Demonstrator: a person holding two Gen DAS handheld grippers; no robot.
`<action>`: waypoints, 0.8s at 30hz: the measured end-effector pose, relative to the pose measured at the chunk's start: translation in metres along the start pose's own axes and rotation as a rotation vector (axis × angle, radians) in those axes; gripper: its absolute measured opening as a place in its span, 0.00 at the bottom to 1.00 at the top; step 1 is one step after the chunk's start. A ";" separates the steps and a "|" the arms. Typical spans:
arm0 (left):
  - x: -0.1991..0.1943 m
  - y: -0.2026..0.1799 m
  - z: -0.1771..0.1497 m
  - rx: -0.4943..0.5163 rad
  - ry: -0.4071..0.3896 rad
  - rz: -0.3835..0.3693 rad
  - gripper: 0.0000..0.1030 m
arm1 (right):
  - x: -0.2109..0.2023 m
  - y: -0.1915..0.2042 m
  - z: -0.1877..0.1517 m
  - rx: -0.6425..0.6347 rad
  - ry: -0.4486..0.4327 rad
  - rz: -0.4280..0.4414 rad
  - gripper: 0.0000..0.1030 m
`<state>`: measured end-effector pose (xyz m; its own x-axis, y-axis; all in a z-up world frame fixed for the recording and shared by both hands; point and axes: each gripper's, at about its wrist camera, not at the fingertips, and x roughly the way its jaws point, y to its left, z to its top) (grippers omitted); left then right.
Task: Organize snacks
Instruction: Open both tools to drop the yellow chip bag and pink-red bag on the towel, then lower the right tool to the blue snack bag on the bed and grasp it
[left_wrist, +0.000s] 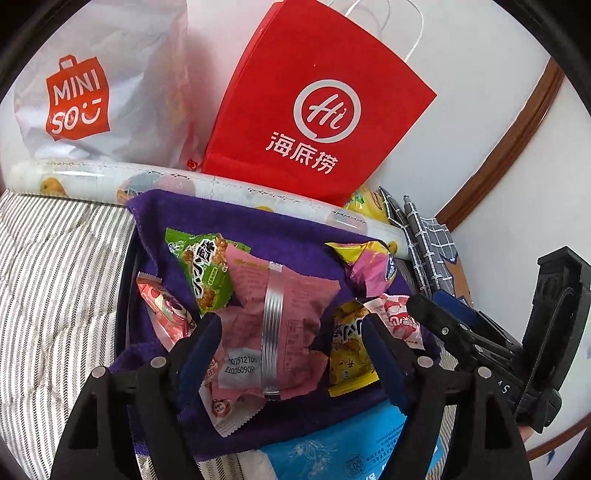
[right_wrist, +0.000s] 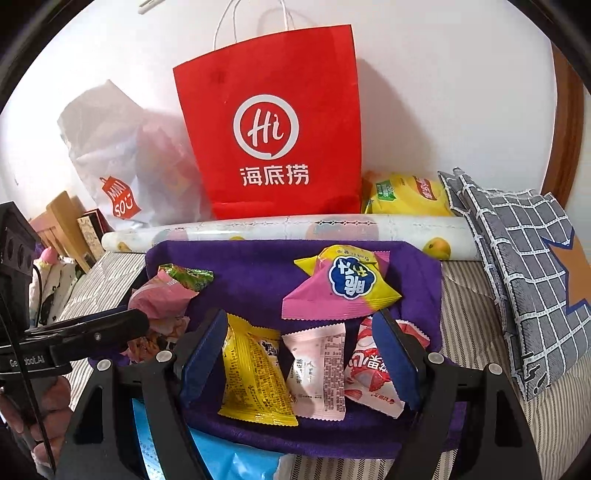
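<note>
The snacks (right_wrist: 314, 354) lie scattered on a purple towel (right_wrist: 258, 273) spread over a striped bed (left_wrist: 55, 277), none sorted yet by the look of it. The left gripper (left_wrist: 291, 339) and right gripper (right_wrist: 301, 354) hover with jaws spread, holding nothing. Behind stand a red paper bag (right_wrist: 273, 122), a white plastic bag (left_wrist: 92, 85) and a white wall (right_wrist: 443, 92).

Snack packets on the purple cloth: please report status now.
Left gripper open over pink packet. Right gripper open over yellow packet; nothing held. Snacks loose on purple cloth. Nothing in the way.
</note>
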<state>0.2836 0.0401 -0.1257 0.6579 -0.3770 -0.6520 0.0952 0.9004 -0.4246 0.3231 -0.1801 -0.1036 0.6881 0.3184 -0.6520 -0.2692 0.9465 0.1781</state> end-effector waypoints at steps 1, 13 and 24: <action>-0.001 0.000 0.000 0.001 0.000 0.002 0.74 | -0.001 0.000 0.000 0.002 -0.006 0.002 0.78; -0.016 -0.015 0.001 0.049 -0.040 0.019 0.74 | -0.048 0.007 0.000 0.053 -0.146 -0.007 0.78; -0.035 -0.034 0.000 0.113 -0.060 0.011 0.74 | -0.102 0.017 -0.056 0.070 -0.026 -0.162 0.75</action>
<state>0.2578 0.0223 -0.0884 0.7023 -0.3560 -0.6164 0.1687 0.9245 -0.3418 0.2104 -0.1992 -0.0747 0.7357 0.1622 -0.6575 -0.1064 0.9865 0.1243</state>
